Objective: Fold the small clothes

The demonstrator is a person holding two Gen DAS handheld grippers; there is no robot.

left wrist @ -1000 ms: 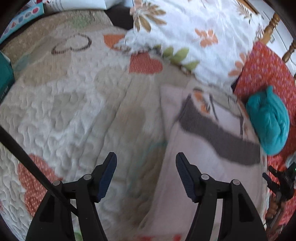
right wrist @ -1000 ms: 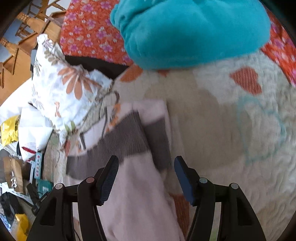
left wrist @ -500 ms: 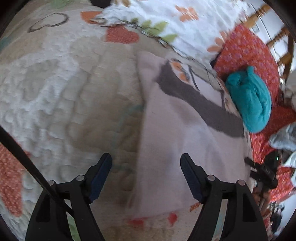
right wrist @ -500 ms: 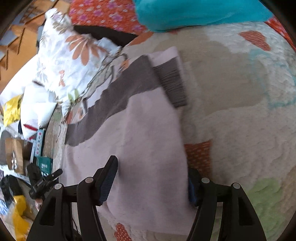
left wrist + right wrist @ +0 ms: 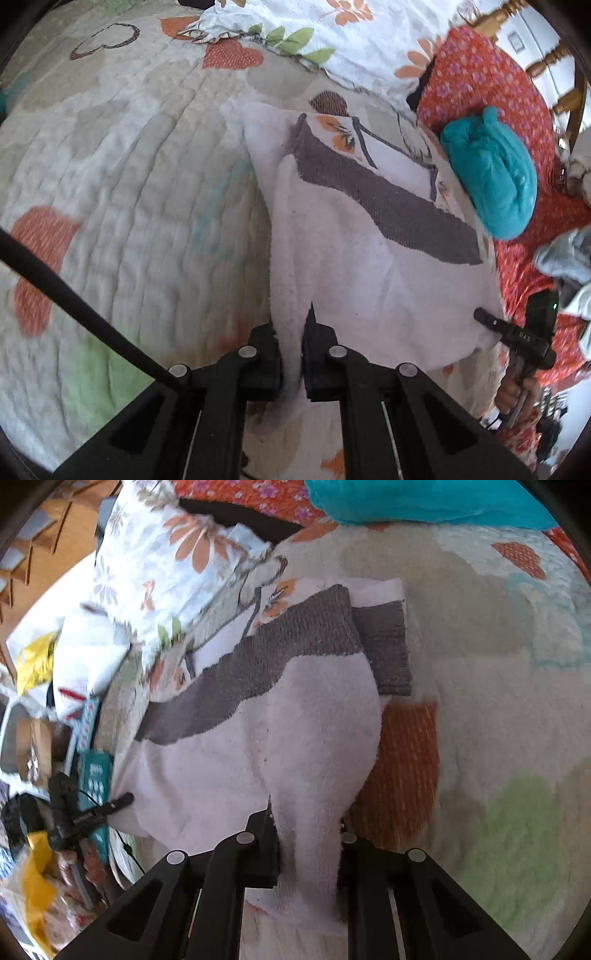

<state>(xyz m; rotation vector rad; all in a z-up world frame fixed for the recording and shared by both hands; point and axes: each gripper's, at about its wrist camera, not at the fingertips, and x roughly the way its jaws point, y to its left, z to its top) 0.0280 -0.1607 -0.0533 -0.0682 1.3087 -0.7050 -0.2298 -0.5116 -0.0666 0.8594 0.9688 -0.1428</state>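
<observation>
A pale pink garment (image 5: 373,273) with a dark grey knit band lies on a quilted bedspread (image 5: 140,177). It also shows in the right wrist view (image 5: 258,760). My left gripper (image 5: 291,354) is shut on the garment's near left edge. My right gripper (image 5: 308,849) is shut on the garment's near right corner, with a thick fold of cloth between its jaws. The other gripper shows at the garment's far side in each view, the right one in the left wrist view (image 5: 517,332) and the left one in the right wrist view (image 5: 88,816).
A teal plush bundle (image 5: 491,173) lies beside the garment on a red floral cloth (image 5: 480,85). A white floral pillow (image 5: 332,33) lies past the garment. Clutter, a yellow bag (image 5: 33,661) and boxes sit at the bed's side. Wooden chair rails (image 5: 554,59) stand behind.
Both grippers were open above the garment; they have come down to its near edge and shut on it, one at each side. The cloth now bunches up between the jaws.
</observation>
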